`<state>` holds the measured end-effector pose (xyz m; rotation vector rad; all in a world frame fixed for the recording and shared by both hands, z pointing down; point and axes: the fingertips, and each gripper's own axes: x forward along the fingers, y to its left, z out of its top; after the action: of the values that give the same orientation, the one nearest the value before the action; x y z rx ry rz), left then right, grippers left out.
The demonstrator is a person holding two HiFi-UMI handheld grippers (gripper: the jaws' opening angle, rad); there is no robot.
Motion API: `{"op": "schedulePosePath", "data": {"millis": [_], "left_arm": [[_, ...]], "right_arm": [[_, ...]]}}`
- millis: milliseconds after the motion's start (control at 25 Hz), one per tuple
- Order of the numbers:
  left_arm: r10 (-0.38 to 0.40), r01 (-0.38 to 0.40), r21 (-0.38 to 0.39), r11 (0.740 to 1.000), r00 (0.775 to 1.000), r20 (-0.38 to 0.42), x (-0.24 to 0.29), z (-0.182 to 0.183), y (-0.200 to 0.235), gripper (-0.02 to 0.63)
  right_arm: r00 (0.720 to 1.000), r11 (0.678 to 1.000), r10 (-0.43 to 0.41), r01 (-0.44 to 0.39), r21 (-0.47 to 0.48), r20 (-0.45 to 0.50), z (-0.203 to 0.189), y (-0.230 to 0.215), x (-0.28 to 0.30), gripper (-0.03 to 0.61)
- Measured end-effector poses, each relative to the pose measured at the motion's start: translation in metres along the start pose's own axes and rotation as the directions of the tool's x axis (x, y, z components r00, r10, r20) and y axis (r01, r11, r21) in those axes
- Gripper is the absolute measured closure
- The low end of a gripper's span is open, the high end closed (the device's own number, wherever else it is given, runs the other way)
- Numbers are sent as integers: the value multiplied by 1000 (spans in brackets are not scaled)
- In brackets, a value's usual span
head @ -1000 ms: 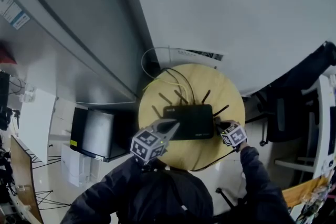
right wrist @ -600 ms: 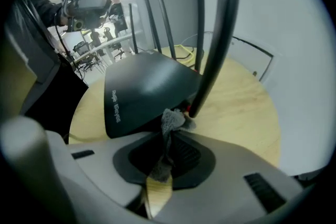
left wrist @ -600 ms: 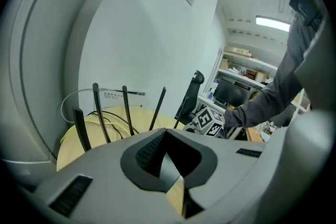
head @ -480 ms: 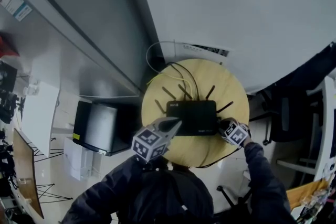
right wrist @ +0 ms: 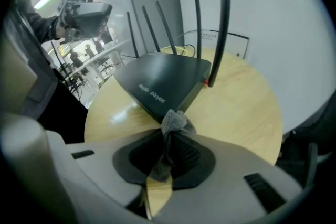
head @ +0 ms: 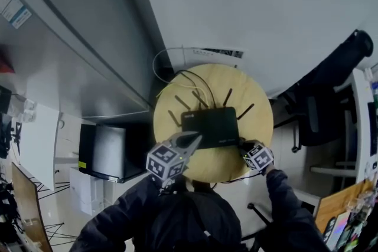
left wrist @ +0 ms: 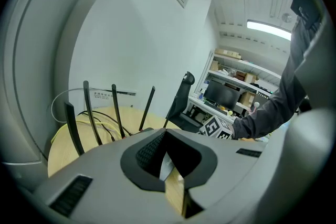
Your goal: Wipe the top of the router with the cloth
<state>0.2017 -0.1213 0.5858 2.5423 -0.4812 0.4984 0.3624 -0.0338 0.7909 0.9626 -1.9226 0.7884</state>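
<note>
Right gripper (right wrist: 167,138) clamped on the cloth (right wrist: 173,122), just at the router's (right wrist: 163,78) near corner. Left gripper (left wrist: 166,159) jaws together, empty, above the round table (left wrist: 63,147).

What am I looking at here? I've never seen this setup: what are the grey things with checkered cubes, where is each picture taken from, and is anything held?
There is no robot: a person holds a hand-operated gripper in each hand, and the marker cubes are part of them. One picture comes from a camera on the person's head, looking steeply down. The other two come from cameras riding on each gripper, looking along its fingers. On the round wooden table lies a black router with upright antennas, and cables behind it. The right gripper pinches a small grey cloth at the router's near corner. The left gripper hovers by the router's left end, fingers together and empty.
</note>
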Motion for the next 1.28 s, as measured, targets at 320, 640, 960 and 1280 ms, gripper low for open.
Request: {"op": "schedulePosePath", "data": {"millis": [320, 640, 960, 1280], "left_arm": [[-23, 23, 5, 1000, 1000, 17, -33, -5, 1, 614], [7, -7, -2, 1000, 1000, 25, -73, -18, 14, 614], [42, -42, -9, 999, 998, 39, -110, -29, 26, 614], [37, -37, -5, 999, 998, 47, -130, -35, 31, 614]], "right_arm": [[996, 970, -73, 61, 237, 46, 20, 48, 13, 508], [995, 970, -40, 17, 241, 89, 78, 127, 55, 508], [993, 974, 18, -43, 223, 113, 114, 183, 82, 508], [991, 968, 14, -47, 248, 132, 118, 192, 81, 508]]}}
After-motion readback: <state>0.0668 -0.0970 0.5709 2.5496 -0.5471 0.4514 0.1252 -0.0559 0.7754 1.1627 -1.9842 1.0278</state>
